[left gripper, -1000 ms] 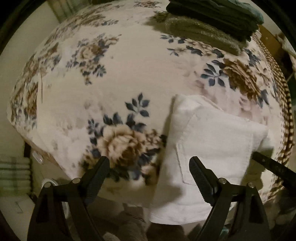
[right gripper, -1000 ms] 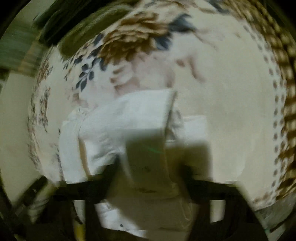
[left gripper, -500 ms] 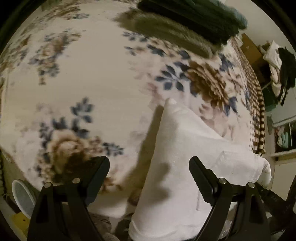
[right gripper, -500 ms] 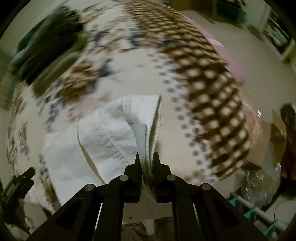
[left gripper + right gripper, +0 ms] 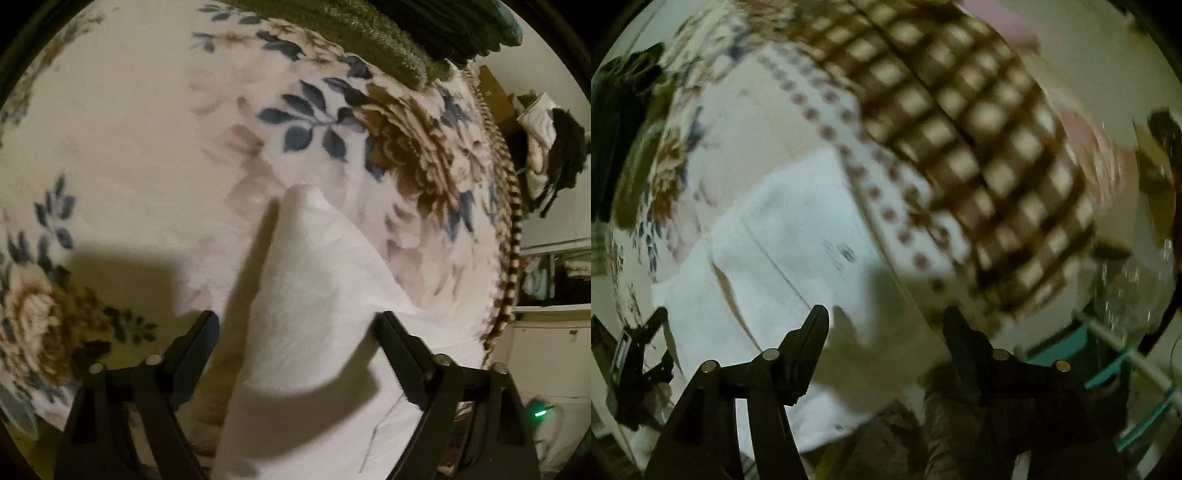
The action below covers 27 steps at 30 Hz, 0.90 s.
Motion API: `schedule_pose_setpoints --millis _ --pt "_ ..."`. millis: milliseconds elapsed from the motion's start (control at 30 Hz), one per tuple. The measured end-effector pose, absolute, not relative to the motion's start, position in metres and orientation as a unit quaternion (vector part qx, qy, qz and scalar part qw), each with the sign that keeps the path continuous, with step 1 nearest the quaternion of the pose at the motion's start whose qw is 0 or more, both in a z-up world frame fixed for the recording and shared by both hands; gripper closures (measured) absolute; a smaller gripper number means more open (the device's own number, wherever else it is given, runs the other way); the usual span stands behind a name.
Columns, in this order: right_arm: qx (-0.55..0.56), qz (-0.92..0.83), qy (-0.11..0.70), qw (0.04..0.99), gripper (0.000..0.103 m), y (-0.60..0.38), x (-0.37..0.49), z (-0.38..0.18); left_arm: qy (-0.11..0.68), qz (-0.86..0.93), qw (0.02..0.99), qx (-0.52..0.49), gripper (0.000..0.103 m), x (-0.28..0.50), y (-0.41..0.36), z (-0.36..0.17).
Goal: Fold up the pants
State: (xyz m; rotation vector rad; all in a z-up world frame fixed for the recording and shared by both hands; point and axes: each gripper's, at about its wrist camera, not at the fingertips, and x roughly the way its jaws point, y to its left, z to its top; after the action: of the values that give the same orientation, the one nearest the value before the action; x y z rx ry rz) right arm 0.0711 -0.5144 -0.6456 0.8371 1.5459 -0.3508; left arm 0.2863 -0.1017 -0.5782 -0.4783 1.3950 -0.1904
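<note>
Left wrist view: left claw (image 5: 297, 325) jaws apart, just been closing in. White pants (image 5: 314, 295) run up between the fingers (image 5: 195, 343); right finger sits at the cloth edge, but can't tell whether either pad actually presses. Pants lie folded on the floral blanket (image 5: 147, 129) covering the bed, with one corner peaked up toward the middle of the frame. Their lower end is cut off by the bottom edge and partly under the claw's own shadow. At the top edge, a stack of dark folded clothes (image 5: 424, 33) is only half in frame. The right margin shows room clutter, too dim to identify.

Right wrist view: heavy motion blur. Right claw (image 5: 884, 325) jaws apart, just been opening, nothing clamped; between the tips there is only shadowed blanket and the pants' edge below. Pants (image 5: 783, 236) lie left of centre, with a seam line and a small dark label readable as shapes only. The checkered blanket border (image 5: 960, 129) is smeared. The left claw (image 5: 639, 354) is visible at the lower left edge, mostly cropped. Lower right: teal bars and something clear and shiny, not identifiable.
</note>
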Motion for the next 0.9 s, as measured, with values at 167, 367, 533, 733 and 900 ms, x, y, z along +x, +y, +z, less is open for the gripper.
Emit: schedule_pose_setpoints --millis 167,367,533,733,900 --pt "0.481 -0.151 0.629 0.592 0.063 -0.519 0.037 -0.674 0.622 -0.094 0.75 -0.203 0.054 0.281 -0.105 -0.576" --pt "0.422 -0.163 0.609 0.651 0.086 -0.505 0.029 -0.629 0.623 -0.082 0.754 -0.19 0.058 0.283 -0.106 -0.577" --pt "0.411 -0.169 0.635 0.632 0.086 -0.51 0.028 -0.629 0.637 -0.083 0.741 -0.197 0.056 0.29 -0.104 -0.582" --pt "0.438 -0.13 0.647 0.61 0.072 -0.507 0.037 -0.651 0.653 -0.089 0.725 -0.201 0.019 0.287 -0.095 -0.564" --pt "0.49 -0.04 0.63 0.602 0.032 -0.491 0.031 -0.664 0.644 -0.118 0.726 -0.211 0.003 0.264 -0.089 -0.554"
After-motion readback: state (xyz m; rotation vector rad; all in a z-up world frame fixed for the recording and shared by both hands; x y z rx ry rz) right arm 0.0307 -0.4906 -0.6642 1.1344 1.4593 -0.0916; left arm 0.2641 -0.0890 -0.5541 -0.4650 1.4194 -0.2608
